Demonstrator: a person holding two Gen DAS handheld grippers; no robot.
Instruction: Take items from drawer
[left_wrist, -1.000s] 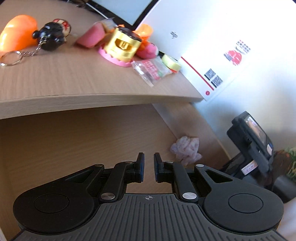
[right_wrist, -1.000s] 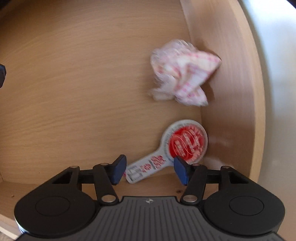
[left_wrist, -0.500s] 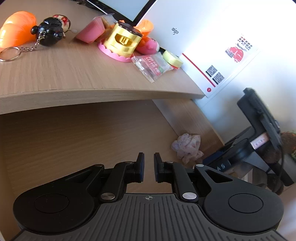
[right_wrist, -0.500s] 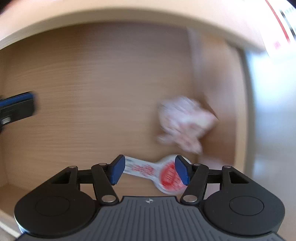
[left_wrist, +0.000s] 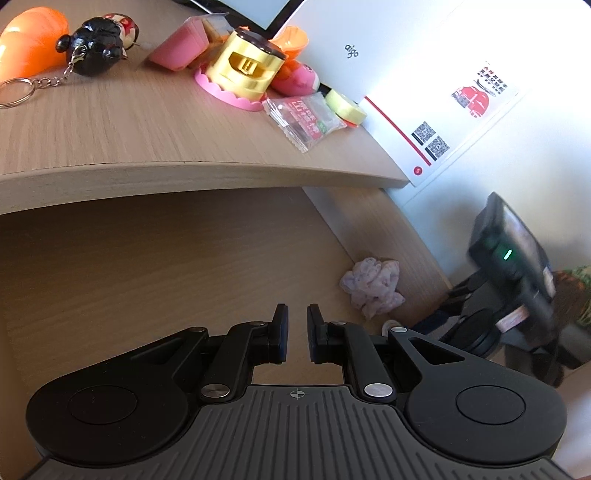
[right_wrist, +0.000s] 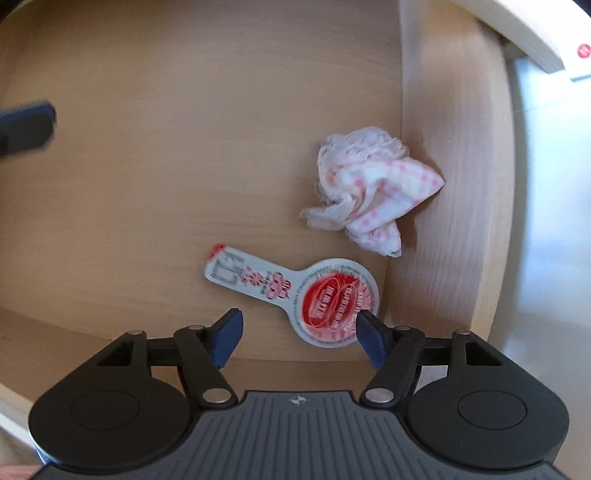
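Observation:
The open wooden drawer (right_wrist: 450, 184) holds a crumpled white-and-pink checked cloth (right_wrist: 365, 192) against its right wall. A flat paddle-shaped packet with a round red label (right_wrist: 295, 291) lies near the front right corner. My right gripper (right_wrist: 299, 319) hangs open just above the packet, and its right fingertip (right_wrist: 369, 328) overlaps the round red end. My left gripper (left_wrist: 296, 332) hovers over the bare drawer floor (left_wrist: 147, 266), shut with nothing between its pads. In the left wrist view the cloth (left_wrist: 373, 288) lies to the right of that gripper.
The desk top (left_wrist: 110, 140) overhangs the drawer. On it are a black doll keychain (left_wrist: 92, 48), an orange toy (left_wrist: 26, 44), a yellow cylinder on a pink base (left_wrist: 243, 70), a sweets packet (left_wrist: 306, 118) and a tape roll (left_wrist: 345, 107). A white box with QR codes (left_wrist: 424, 122) stands behind.
The right gripper has swung over the drawer's right corner; the packet now lies slightly ahead of its fingers instead of between them. The left gripper has barely shifted.

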